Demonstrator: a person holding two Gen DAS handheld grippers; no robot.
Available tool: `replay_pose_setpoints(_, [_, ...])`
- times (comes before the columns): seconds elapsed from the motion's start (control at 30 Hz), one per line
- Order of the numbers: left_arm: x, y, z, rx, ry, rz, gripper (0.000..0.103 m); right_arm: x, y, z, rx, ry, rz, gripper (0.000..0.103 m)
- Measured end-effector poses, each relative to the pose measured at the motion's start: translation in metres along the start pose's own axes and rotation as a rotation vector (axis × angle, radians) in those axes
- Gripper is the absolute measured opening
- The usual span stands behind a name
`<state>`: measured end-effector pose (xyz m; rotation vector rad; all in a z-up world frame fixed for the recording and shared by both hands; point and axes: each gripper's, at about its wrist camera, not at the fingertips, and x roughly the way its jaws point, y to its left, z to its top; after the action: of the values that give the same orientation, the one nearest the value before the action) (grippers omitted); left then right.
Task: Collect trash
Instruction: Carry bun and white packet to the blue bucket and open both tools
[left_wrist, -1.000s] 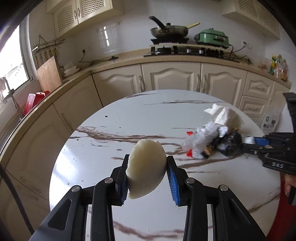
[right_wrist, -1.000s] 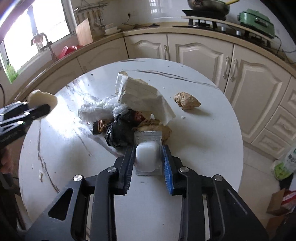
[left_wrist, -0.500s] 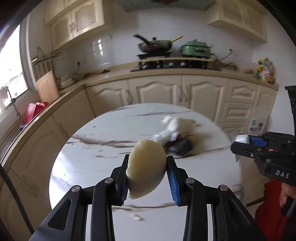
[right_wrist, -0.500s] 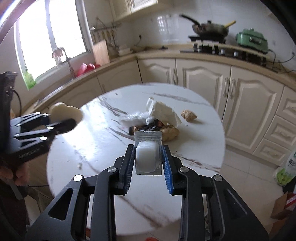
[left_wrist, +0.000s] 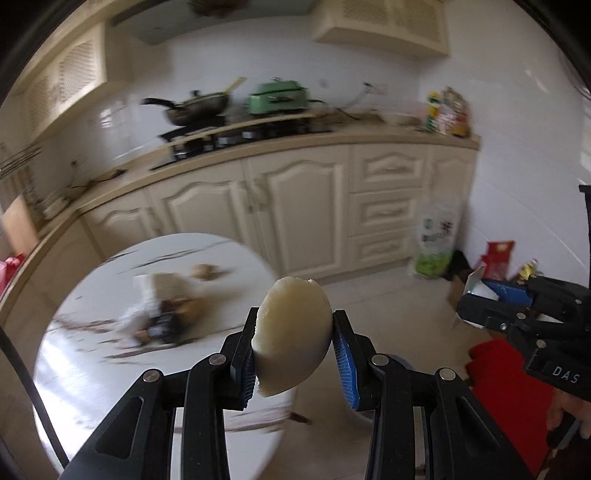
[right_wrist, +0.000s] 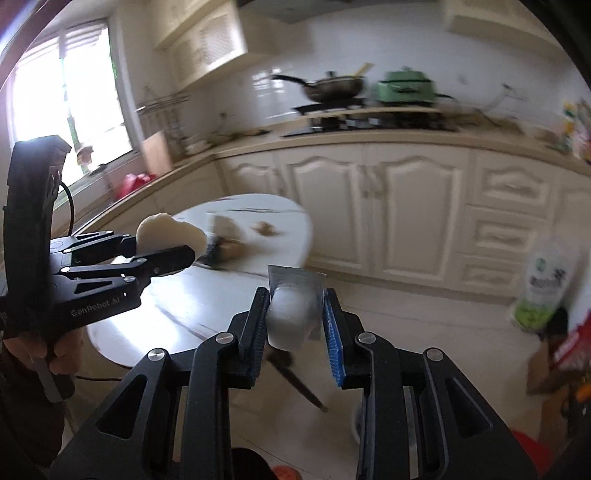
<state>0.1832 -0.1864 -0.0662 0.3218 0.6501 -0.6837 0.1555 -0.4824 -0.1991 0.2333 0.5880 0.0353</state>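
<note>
My left gripper (left_wrist: 294, 350) is shut on a pale, bitten steamed bun (left_wrist: 293, 338), held in the air off the right edge of the round marble table (left_wrist: 74, 362). In the right wrist view the same left gripper (right_wrist: 173, 251) and bun (right_wrist: 170, 234) show at the left. My right gripper (right_wrist: 295, 325) is shut on a small clear plastic cup with a foil lid (right_wrist: 291, 310), and it appears at the right of the left wrist view (left_wrist: 480, 299). A blurred trash pile (left_wrist: 162, 310) of tissue and wrappers lies on the table behind.
Cream kitchen cabinets (left_wrist: 303, 206) run behind, with a wok (left_wrist: 195, 107) and a green cooker (left_wrist: 277, 98) on the counter. A green-white bag (left_wrist: 434, 240) and red packets (left_wrist: 496, 254) stand on the floor by the wall. A red object (left_wrist: 506, 373) lies low right.
Both grippers have pulled back from the table and swung right, each keeping its item. The table and trash pile have shifted left and farther away; the floor and bags have come into view.
</note>
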Motion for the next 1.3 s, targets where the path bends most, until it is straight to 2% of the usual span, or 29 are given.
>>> replay_pose_setpoints(0.3, [0.101,-0.082,0.023,0.091,0.133,-0.131,0.033,-0.001,-0.098,-0.04,0.147,0.047,-0.081,0.027])
replay_pose_setpoints(0.53, [0.202,-0.114,0.039,0.142,0.262,-0.181,0.034,0.024,-0.156,-0.073,0.242,0.108,-0.096,0.027])
replay_pose_setpoints(0.63, [0.246,-0.123,0.054,0.153,0.303,-0.178,0.035,0.04,-0.173,-0.09,0.274,0.145,-0.099,0.027])
replay_pose_setpoints(0.67, [0.257,-0.124,0.056,0.148,0.317,-0.171,0.039,0.045,-0.178,-0.093,0.281,0.156,-0.098,0.027])
replay_pose_setpoints(0.73, [0.283,-0.132,0.067,0.141,0.334,-0.161,0.052,0.056,-0.186,-0.101,0.296,0.179,-0.092,0.027])
replay_pose_setpoints(0.77, [0.289,-0.133,0.069,0.137,0.335,-0.152,0.061,0.061,-0.189,-0.104,0.299,0.186,-0.089,0.027])
replay_pose_setpoints(0.8, [0.295,-0.134,0.073,0.133,0.33,-0.147,0.063,0.065,-0.19,-0.106,0.302,0.193,-0.086,0.027])
replay_pose_setpoints(0.87, [0.301,-0.138,0.072,0.136,0.339,-0.151,0.064,0.075,-0.192,-0.112,0.31,0.208,-0.075,0.027])
replay_pose_setpoints(1.03, [0.304,-0.138,0.066,0.127,0.337,-0.107,0.064,0.095,-0.196,-0.12,0.328,0.228,-0.053,0.027])
replay_pose_setpoints(1.3, [0.266,-0.134,0.052,0.09,0.301,-0.06,0.064,0.119,-0.195,-0.119,0.33,0.239,-0.043,0.027])
